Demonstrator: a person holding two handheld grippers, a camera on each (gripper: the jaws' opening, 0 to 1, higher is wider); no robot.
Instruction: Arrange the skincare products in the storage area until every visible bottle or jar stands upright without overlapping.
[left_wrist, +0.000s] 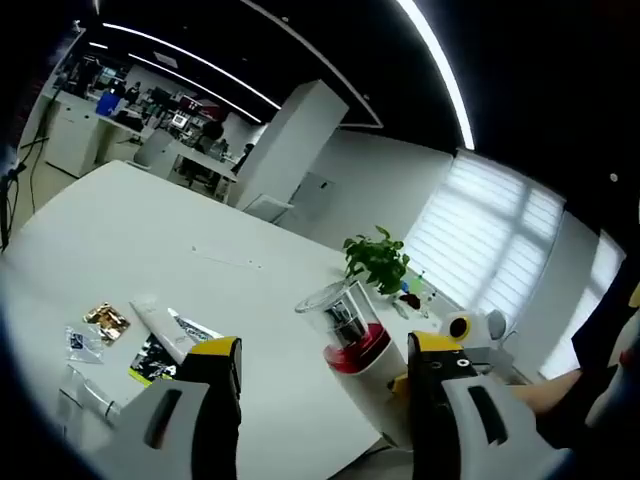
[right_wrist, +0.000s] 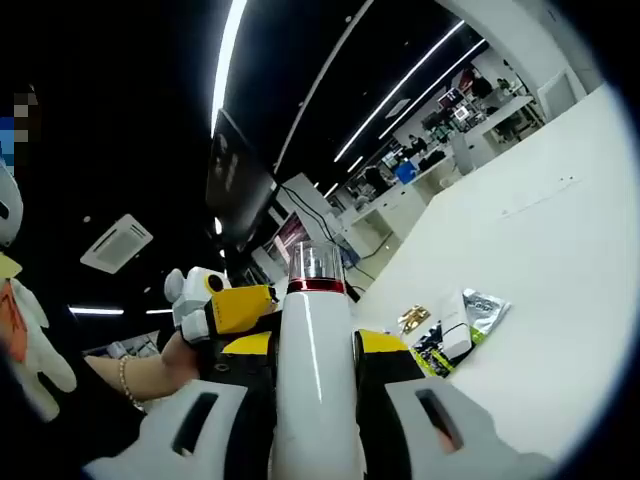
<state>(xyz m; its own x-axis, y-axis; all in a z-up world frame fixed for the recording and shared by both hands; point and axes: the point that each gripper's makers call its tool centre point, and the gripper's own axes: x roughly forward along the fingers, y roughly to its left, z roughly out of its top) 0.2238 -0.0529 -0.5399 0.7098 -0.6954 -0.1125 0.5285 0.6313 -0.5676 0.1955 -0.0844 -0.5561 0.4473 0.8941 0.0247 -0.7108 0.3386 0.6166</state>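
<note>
The right gripper (right_wrist: 315, 400) has its fingers closed on a white pump bottle (right_wrist: 314, 370) with a clear cap, held above the bench (left_wrist: 150, 230) probably for standing upright, while the left gripper (left_wrist: 325, 385), beside the bottle, gapes empty.
</note>
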